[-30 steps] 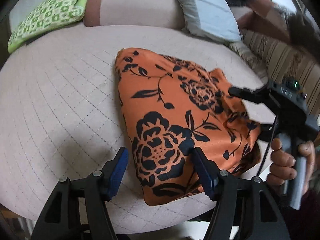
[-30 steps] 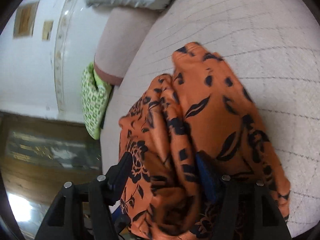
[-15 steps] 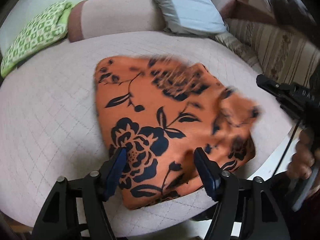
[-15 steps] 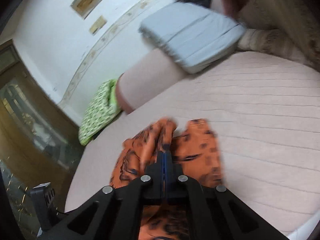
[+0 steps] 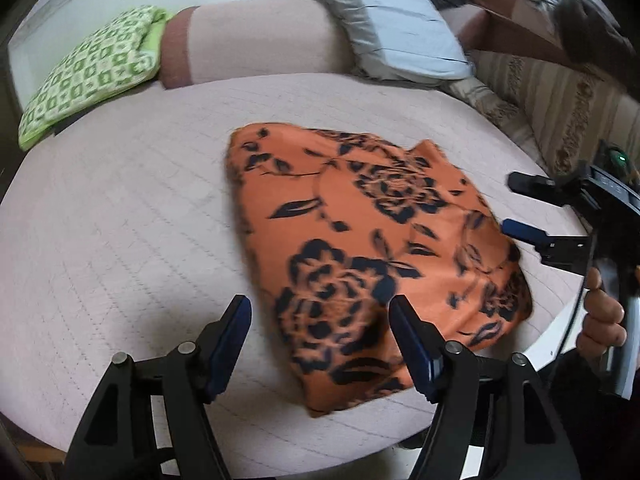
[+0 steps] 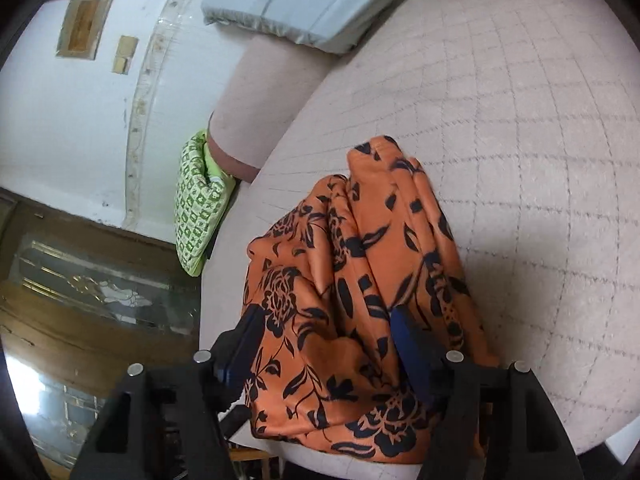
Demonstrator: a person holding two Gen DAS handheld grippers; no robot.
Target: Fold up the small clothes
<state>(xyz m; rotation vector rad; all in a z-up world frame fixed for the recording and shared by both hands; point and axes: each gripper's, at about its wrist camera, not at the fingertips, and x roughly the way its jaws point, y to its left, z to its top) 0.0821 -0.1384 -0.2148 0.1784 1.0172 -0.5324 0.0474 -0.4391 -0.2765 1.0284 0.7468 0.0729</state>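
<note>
We read no writing on the orange floral garment (image 5: pixel 372 248); our left gripper (image 5: pixel 320 336) stands spread, our right gripper (image 6: pixel 324 344) is opening around its folds.

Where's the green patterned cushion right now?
In the left wrist view the green cushion sits far left, against the pink bolster, well clear of the orange garment.

A quilted pale pink bed (image 5: pixel 120 220) carries the folded orange floral garment (image 5: pixel 360 240) flat.

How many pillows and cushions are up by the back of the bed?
3 that I can see: a green patterned cushion at the far left, a long pink bolster beside it, and a grey-blue pillow to its right. More may be hidden past the picture's edges.
</note>
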